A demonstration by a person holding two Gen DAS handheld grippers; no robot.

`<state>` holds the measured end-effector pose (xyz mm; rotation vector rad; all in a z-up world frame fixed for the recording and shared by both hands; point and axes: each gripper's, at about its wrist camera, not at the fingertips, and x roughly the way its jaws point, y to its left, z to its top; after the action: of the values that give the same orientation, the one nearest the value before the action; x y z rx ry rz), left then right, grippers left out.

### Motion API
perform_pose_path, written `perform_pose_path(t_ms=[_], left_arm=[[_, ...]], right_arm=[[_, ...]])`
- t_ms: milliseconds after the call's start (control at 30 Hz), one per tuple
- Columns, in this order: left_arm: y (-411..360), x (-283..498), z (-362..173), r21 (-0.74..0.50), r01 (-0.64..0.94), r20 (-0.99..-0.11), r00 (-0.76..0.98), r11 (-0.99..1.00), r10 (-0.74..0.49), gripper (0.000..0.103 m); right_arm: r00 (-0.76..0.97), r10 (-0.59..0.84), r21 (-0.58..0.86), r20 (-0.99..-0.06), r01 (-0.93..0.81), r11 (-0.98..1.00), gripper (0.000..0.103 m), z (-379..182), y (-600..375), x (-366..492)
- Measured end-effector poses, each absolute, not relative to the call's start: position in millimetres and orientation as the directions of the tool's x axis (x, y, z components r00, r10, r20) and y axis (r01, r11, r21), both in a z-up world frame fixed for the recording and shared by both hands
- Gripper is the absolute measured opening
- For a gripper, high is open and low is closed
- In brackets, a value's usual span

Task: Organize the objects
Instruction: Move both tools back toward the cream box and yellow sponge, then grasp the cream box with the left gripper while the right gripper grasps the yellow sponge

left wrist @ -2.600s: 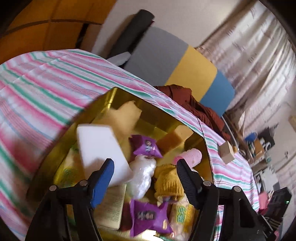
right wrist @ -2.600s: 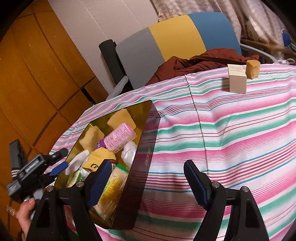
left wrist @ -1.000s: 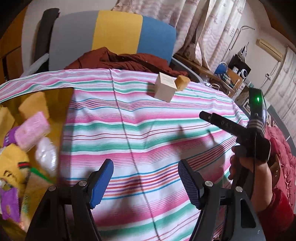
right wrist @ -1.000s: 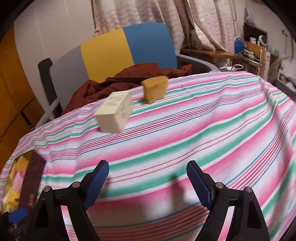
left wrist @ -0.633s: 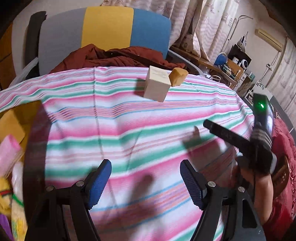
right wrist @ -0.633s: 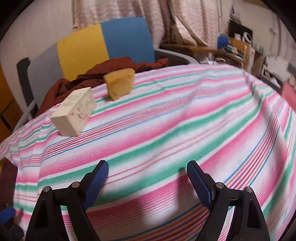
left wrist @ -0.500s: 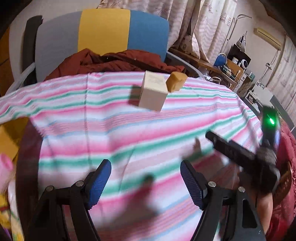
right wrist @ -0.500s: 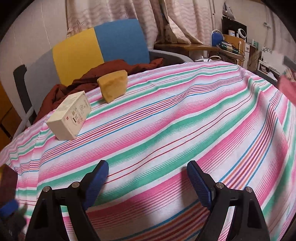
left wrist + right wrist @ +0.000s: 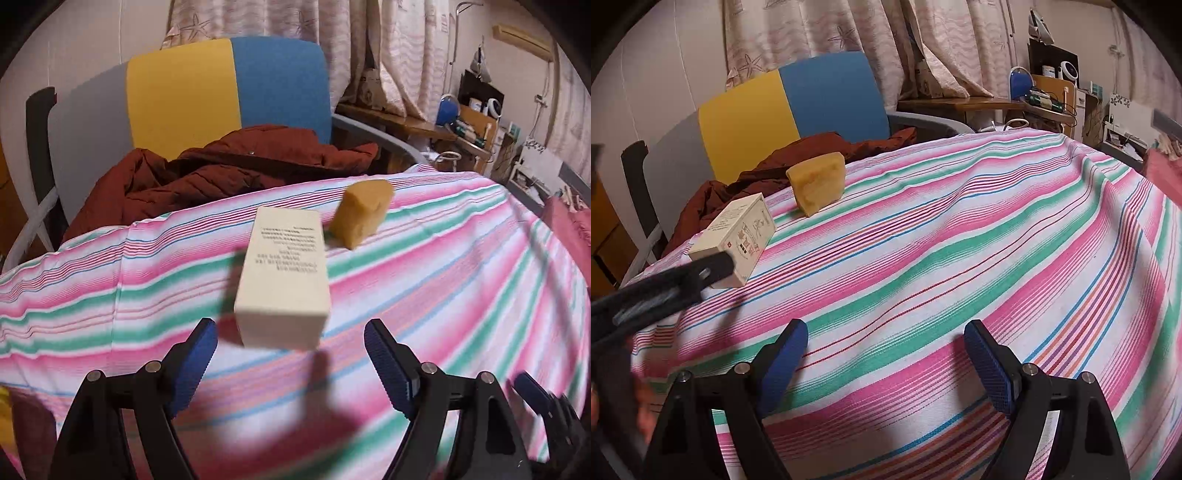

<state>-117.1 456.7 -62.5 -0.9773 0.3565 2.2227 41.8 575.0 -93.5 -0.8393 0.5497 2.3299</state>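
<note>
The left claw (image 9: 290,363) stands released, its jaws having just been opening to their widest, with nothing between the blue pads. The cream carton (image 9: 283,275) lies on its side on the striped cloth of the bench (image 9: 443,280), just ahead of the claw's tips and roughly centred on the gap, one end face turned toward the camera. In the right wrist view one black finger of that left claw overlaps the carton's near corner; whether it touches cannot be told.

The yellow sponge block (image 9: 360,212) stands just beyond the carton, near the far edge of the bench, apart from both claws.

The right claw (image 9: 886,363) is also released and empty, over bare cloth, with the carton (image 9: 737,234) and sponge (image 9: 818,182) well off to its left.

Writing: the carton's upper face carries several lines of small dark print, upside down from the left wrist and too fine to read. Its side shows an ornate panel with characters and a small red mark, also not legible.

A dark red jacket (image 9: 207,173) lies on the grey, yellow and blue chair (image 9: 221,88) behind the bench.
</note>
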Motion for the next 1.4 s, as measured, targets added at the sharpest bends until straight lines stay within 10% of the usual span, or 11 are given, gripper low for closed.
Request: perform_pose_path(t_ms=[233,333,900,1400], left_arm=[[469.5,-137.8,-78.9,-0.005,-0.653,-0.744,-0.504,-0.757,0.439,0.081],[464.2,-141.2,-81.7,-0.053,-0.659,-0.745,-0.474,-0.75,0.469,0.053],[438.8,-96.4,-85.1,0.227,-0.696,-0.654,-0.627,-0.682,0.423,0.051],[418.9,-119.0,-86.5,0.058,-0.685,-0.671,-0.565,-0.727,0.48,0.051]], right_arm=[[-0.628,0.379,0.188,-0.679,-0.648,-0.738,0.087,-96.6,575.8,41.9],[-0.634,0.376,0.196,-0.676,-0.646,-0.738,0.087,-97.2,576.5,43.0],[-0.64,0.311,0.211,-0.703,-0.605,-0.768,0.087,-83.1,582.0,30.6],[-0.644,0.317,0.215,-0.696,-0.608,-0.764,0.088,-43.7,649.3,-120.2]])
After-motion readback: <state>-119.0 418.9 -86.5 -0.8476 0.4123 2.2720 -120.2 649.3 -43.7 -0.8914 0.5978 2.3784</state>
